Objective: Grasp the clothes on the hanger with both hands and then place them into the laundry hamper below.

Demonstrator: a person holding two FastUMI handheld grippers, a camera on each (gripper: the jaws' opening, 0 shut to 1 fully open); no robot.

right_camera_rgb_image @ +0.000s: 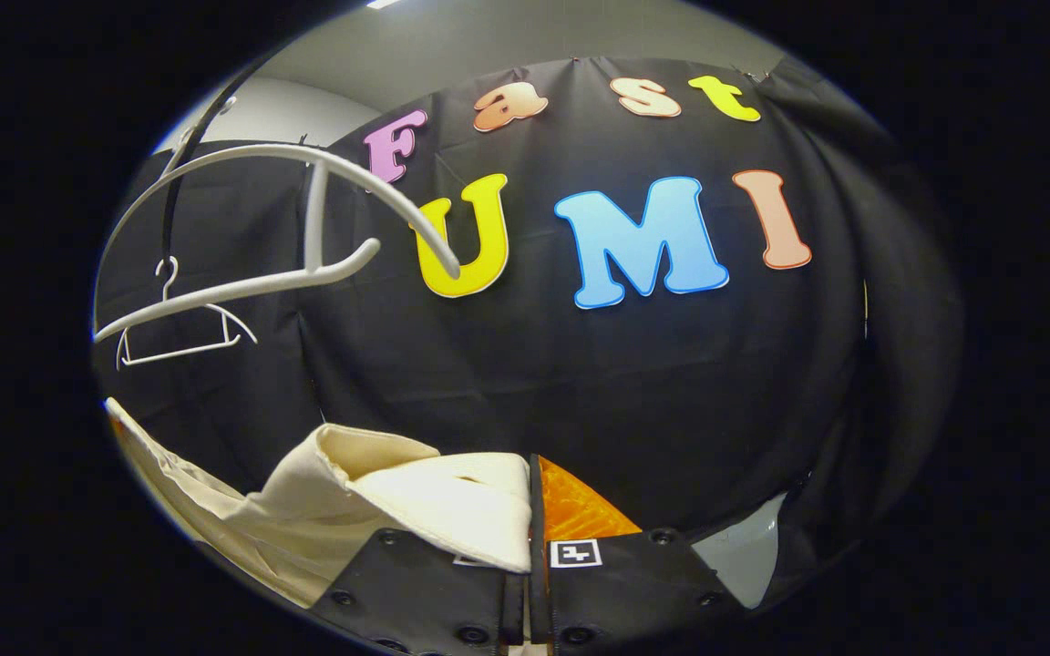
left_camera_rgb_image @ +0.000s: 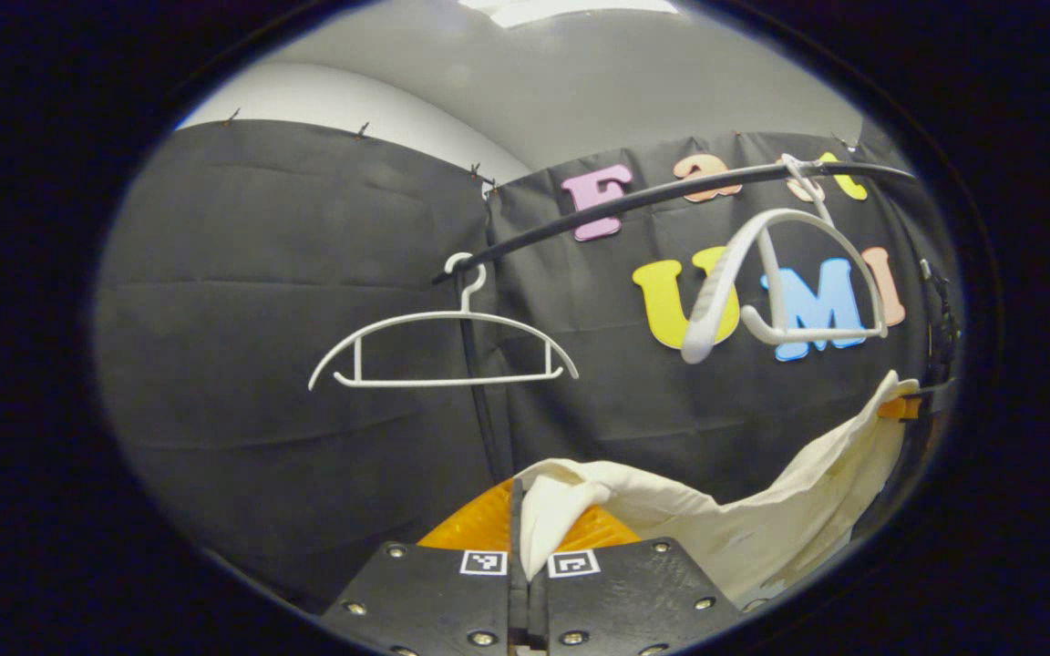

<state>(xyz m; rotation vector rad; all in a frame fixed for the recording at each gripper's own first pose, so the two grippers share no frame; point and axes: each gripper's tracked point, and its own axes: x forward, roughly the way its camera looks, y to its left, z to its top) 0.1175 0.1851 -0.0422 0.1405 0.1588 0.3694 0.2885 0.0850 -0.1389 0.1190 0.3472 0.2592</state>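
A cream garment [left_camera_rgb_image: 744, 519] stretches between my two grippers, off its hanger. My left gripper [left_camera_rgb_image: 519, 524] is shut on one end of it, the cloth bunched between the fingers. From there the fabric runs right and up to the other gripper at the view's right edge. In the right gripper view my right gripper [right_camera_rgb_image: 530, 510] is shut on the garment's [right_camera_rgb_image: 379, 497] other end, the cloth draping left. A bare thick white hanger [left_camera_rgb_image: 785, 273] swings tilted on the black rail [left_camera_rgb_image: 671, 193]; it also appears as the white hanger [right_camera_rgb_image: 288, 219] at upper left.
A second, thin white hanger [left_camera_rgb_image: 443, 351] hangs bare at the rail's left end, seen smaller as the thin hanger [right_camera_rgb_image: 180, 314] in the right gripper view. The black cloth wall stands close behind both hangers.
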